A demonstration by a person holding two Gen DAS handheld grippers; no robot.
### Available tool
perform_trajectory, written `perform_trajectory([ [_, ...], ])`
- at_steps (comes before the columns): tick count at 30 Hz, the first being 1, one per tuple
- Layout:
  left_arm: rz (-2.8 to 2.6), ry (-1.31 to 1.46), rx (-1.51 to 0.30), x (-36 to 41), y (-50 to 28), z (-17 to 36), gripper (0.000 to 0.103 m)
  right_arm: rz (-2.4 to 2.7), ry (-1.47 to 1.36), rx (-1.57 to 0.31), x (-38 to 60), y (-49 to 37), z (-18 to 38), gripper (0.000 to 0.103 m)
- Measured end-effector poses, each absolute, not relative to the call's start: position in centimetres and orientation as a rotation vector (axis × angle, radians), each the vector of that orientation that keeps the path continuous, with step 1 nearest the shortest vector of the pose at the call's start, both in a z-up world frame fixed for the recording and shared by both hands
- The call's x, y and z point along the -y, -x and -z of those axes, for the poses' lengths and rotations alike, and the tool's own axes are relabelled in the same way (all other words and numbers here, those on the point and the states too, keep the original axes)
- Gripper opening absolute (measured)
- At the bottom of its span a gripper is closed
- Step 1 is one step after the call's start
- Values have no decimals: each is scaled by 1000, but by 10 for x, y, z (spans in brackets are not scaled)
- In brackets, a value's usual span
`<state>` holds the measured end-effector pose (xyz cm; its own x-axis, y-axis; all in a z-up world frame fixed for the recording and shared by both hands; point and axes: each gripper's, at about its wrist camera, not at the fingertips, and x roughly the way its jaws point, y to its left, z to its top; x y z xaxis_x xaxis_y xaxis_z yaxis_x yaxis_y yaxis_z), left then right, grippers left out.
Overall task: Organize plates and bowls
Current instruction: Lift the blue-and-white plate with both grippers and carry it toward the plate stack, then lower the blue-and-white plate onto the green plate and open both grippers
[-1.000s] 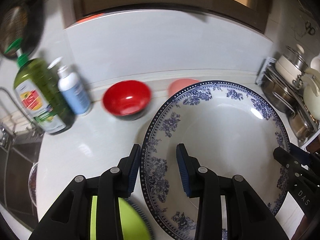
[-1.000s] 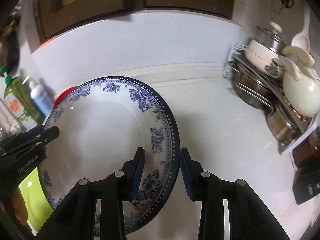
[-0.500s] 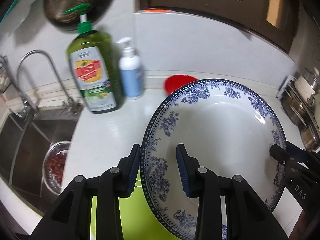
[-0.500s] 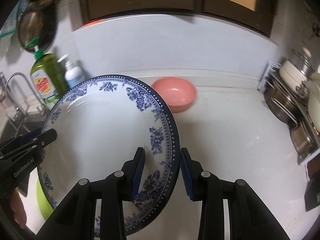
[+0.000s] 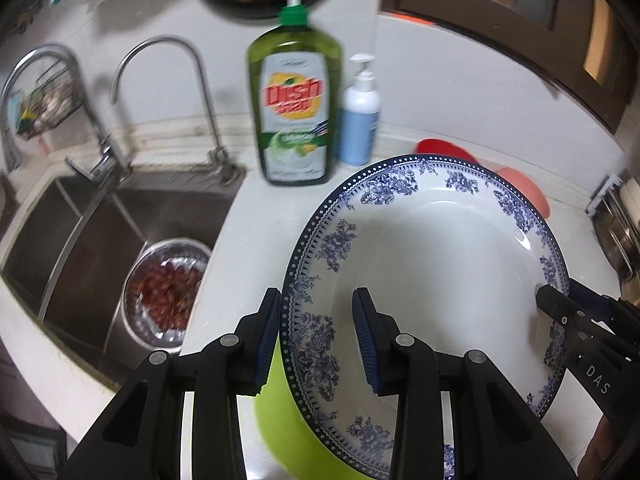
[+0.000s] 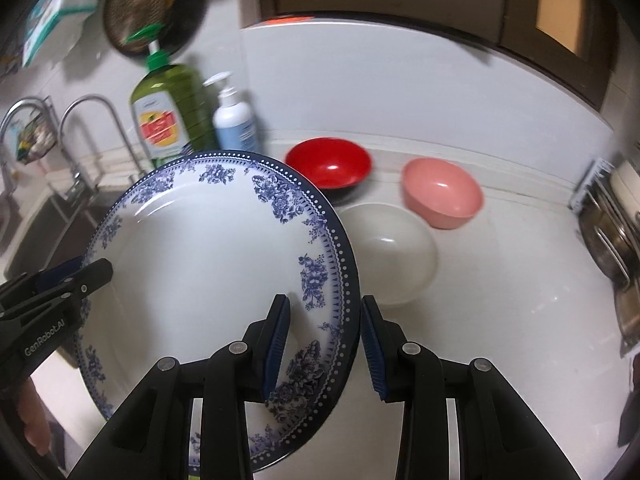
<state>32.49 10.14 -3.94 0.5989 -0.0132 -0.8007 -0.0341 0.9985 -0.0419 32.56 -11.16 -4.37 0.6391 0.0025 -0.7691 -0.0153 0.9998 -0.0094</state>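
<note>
A large white plate with a blue floral rim [image 5: 432, 264] is held tilted above the counter by both grippers. My left gripper [image 5: 316, 340] is shut on its left rim; my right gripper [image 6: 325, 344] is shut on its right rim [image 6: 336, 280]. A lime green dish [image 5: 280, 412] lies under the plate, mostly hidden. A red bowl [image 6: 328, 166], a pink bowl [image 6: 442, 192] and a white bowl [image 6: 394, 254] stand on the counter beyond the plate in the right wrist view.
A steel sink [image 5: 80, 236] with a strainer of red fruit [image 5: 168, 288] lies at left, with two faucets [image 5: 168, 92] behind. A green dish-soap bottle [image 5: 294, 108] and a blue pump bottle [image 5: 358, 120] stand by the wall. A pot rack [image 6: 612, 240] is at right.
Both grippers have swung left with the plate. The sink and soap bottles came into fuller view, and the three bowls now show to the plate's right.
</note>
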Motion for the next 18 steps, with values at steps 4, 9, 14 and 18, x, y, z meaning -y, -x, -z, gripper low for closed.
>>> perform_trajectory([
  [4, -39, 68, -959, -116, -317, 50, 36, -50, 29, -905, 96, -326, 52, 37],
  [9, -62, 72, -1000, -126, -310, 65, 36, -88, 51, -942, 77, -327, 68, 37],
  [14, -64, 73, -1055, -128, -308, 84, 36, -101, 58, -988, 68, -328, 83, 37],
  [18, -65, 61, -1086, -124, -306, 96, 36, -101, 71, -1024, 66, -328, 95, 37],
])
